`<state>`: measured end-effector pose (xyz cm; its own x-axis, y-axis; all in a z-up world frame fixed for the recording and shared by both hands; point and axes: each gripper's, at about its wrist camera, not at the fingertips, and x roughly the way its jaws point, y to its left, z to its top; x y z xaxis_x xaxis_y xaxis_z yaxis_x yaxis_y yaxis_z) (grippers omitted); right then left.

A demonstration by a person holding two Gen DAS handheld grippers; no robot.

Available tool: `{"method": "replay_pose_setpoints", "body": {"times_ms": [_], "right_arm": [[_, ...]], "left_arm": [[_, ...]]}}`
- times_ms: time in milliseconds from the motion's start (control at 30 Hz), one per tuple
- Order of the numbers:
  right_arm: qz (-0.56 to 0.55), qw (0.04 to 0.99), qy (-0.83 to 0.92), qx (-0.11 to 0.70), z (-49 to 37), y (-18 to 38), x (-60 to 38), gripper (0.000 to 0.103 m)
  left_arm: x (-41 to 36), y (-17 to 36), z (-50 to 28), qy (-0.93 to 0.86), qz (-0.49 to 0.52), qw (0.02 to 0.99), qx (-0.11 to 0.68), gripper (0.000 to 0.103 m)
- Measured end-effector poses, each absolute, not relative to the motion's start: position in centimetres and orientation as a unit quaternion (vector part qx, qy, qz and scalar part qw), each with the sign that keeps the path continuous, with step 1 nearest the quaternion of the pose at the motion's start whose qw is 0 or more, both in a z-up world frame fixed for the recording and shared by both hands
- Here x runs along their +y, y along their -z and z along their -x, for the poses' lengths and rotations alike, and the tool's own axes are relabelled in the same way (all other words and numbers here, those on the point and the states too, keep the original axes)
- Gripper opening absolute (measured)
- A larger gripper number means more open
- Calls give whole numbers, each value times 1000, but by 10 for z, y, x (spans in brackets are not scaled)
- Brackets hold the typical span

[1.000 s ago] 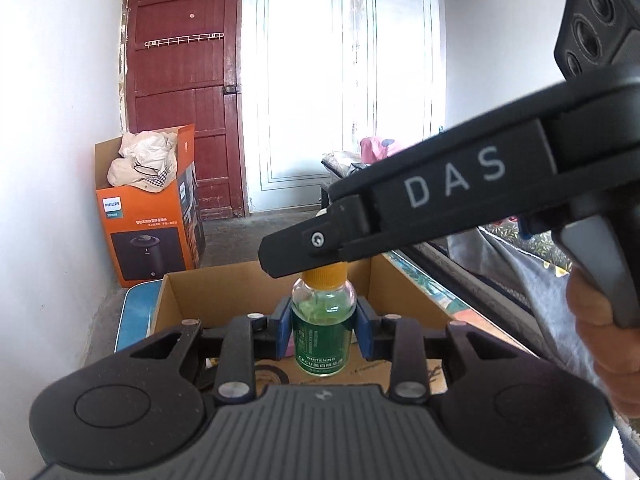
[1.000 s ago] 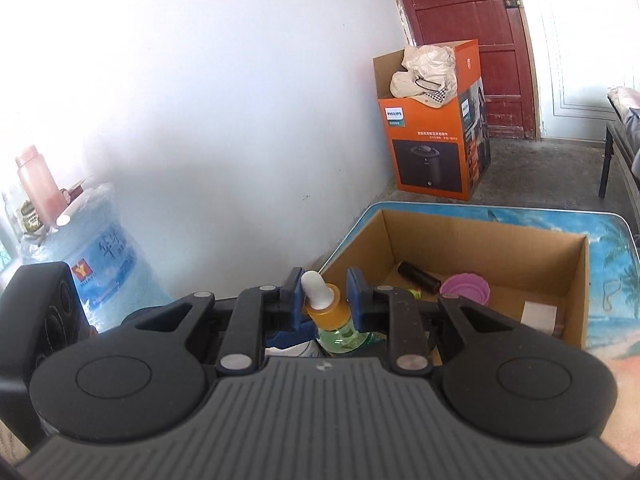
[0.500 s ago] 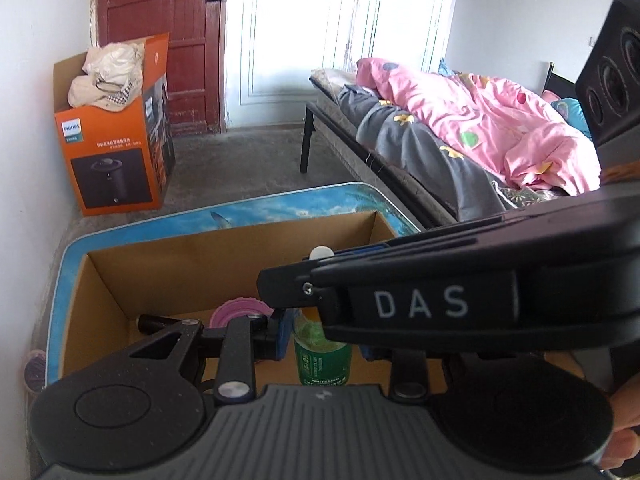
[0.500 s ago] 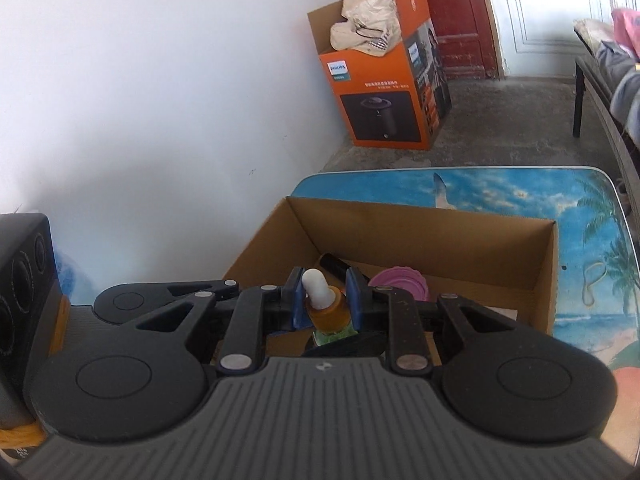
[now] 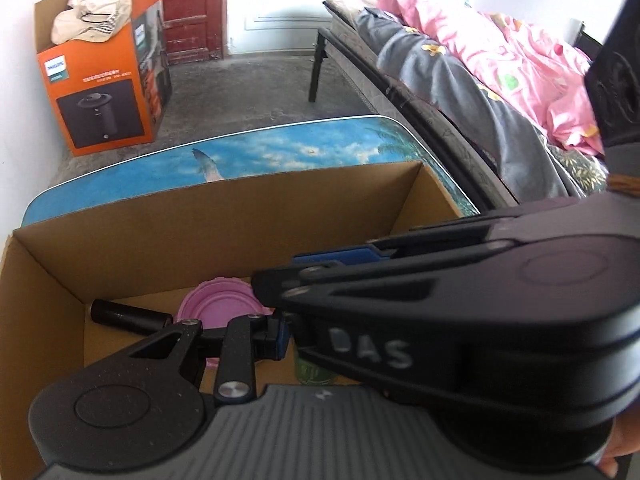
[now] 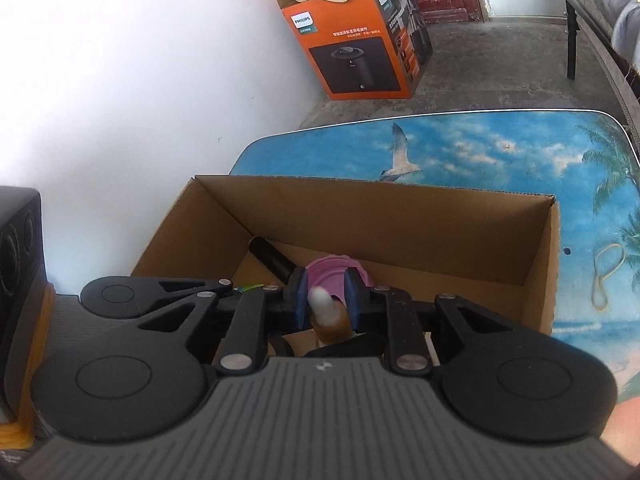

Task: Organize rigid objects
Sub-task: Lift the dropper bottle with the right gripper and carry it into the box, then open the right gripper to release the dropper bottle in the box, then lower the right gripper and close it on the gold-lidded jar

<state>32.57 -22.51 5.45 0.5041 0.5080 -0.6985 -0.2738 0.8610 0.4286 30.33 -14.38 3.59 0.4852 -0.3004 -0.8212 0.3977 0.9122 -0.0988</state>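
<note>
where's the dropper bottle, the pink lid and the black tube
dropper bottle [image 6: 322, 304]: right wrist view, on its white dropper tip
pink lid [image 5: 218, 307]: left wrist view, on its flat top
black tube [image 5: 126, 315]: left wrist view, mid-length on its side

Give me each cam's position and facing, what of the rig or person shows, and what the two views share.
Left wrist: on the left gripper, angled down into the cardboard box; the right gripper crosses in front, a bit of hand at the lower right edge.
Right wrist: on the right gripper, angled down into the box toward the white wall; its pads clamp the dropper bottle.
Shared: box, pink lid, black cylinder, beach-print table, orange Philips box.
</note>
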Motion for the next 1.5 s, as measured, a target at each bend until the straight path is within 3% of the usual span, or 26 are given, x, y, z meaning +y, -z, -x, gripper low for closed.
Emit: {"method": "replay_pose_setpoints", "body": {"times_ms": [267,333,500,567,700,867,1067,1400,1500], "right_arm": [[-134,861,-229,435,-322,-58,-227,20],[-140,863,-229,427,-317,-64,-231,20],[-165,874,-229,396,-290,-91,-244,21],[-172,880,-230,378,-270,-104,-249,24],[-181,893,-235,338,-219,-130,-260,51],[-175,912,-232,290,-141,-149,-266,70],[-191,907,-232,294,-76,-125,-256,82],[-255,853,-263,371,-61,-46,-197,82],[-252,846,-269,385,-70,-34,-176,78]], "left_arm": [[-149,-40,-298,210,-65,865,451,35],[-151,-44,-296,206,-69,870,442,41],[-146,-66,-275,203,-68,891,400,68],[-142,-79,-258,205,-72,901,377,74],[-127,-103,-218,208,-65,915,339,90],[-100,-120,-155,219,-53,930,291,100],[-62,-96,-84,207,-13,942,263,102],[-25,-22,-48,150,-5,939,310,102],[-19,-3,-49,135,5,938,320,102]]}}
